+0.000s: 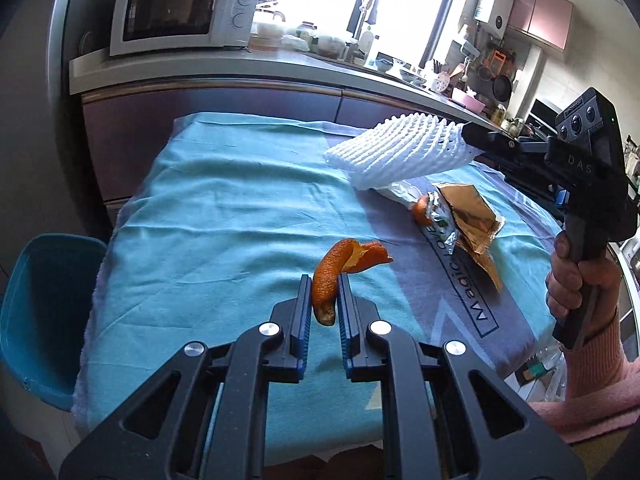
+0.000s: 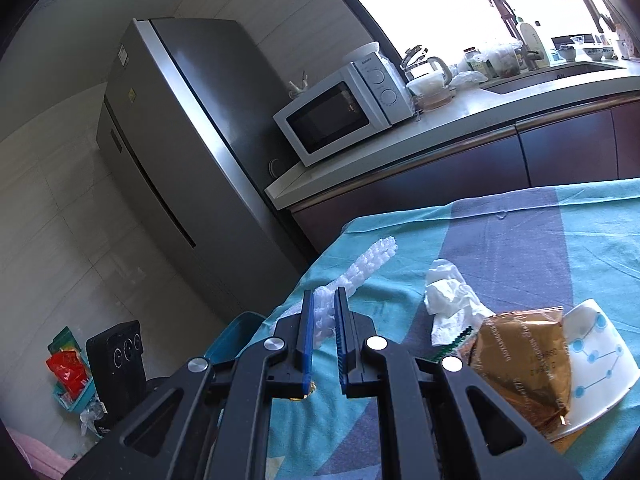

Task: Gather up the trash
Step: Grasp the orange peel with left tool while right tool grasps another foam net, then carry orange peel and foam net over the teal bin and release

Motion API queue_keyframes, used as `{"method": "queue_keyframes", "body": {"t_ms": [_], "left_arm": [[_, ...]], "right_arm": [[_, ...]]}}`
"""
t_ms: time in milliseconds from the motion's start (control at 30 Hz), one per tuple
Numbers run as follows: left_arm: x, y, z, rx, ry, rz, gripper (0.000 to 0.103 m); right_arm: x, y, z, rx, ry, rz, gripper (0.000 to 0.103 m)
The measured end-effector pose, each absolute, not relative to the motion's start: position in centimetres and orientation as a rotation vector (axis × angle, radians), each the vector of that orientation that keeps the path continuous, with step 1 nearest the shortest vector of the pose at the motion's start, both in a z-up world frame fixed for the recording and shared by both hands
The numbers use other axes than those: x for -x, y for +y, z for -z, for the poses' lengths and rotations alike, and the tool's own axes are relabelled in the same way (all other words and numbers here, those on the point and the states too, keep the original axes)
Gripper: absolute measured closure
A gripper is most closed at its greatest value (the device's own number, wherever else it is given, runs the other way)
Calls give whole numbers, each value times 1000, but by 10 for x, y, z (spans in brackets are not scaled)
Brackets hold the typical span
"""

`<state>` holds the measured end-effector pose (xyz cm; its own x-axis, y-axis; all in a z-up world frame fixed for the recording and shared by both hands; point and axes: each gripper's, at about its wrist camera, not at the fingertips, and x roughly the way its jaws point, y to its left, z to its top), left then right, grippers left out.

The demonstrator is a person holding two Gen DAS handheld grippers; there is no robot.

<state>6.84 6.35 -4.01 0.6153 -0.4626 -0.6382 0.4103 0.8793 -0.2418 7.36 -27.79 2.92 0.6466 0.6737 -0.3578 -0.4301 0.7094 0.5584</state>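
My left gripper (image 1: pixel 325 284) is shut on a curled orange peel (image 1: pixel 334 276) and holds it above the teal cloth (image 1: pixel 208 216). My right gripper (image 2: pixel 324 298) is shut on a white foam fruit net (image 2: pixel 356 270); in the left wrist view the net (image 1: pixel 400 148) hangs in the air at the far right, pinched by the right gripper (image 1: pixel 466 134). A gold wrapper (image 1: pixel 472 216), a silver foil wrapper (image 1: pixel 440 220) and a small piece of peel (image 1: pixel 420 210) lie under the net. A crumpled white tissue (image 2: pixel 452 300) and the gold wrapper (image 2: pixel 520 364) lie on the cloth.
A blue bin (image 1: pixel 44 292) stands at the table's left edge, its rim also in the right wrist view (image 2: pixel 236 332). A white patterned plate (image 2: pixel 600 348) lies under the gold wrapper. A counter with a microwave (image 1: pixel 184 12) runs behind the table, a fridge (image 2: pixel 168 140) beside it.
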Motion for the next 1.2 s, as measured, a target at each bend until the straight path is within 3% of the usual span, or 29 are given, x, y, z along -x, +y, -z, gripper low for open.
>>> {"method": "queue_keyframes", "body": {"t_ms": [1200], "left_arm": [[-46, 241, 41, 229, 705, 86, 90]], "right_arm": [[-124, -99, -28, -364, 706, -967, 94]]}}
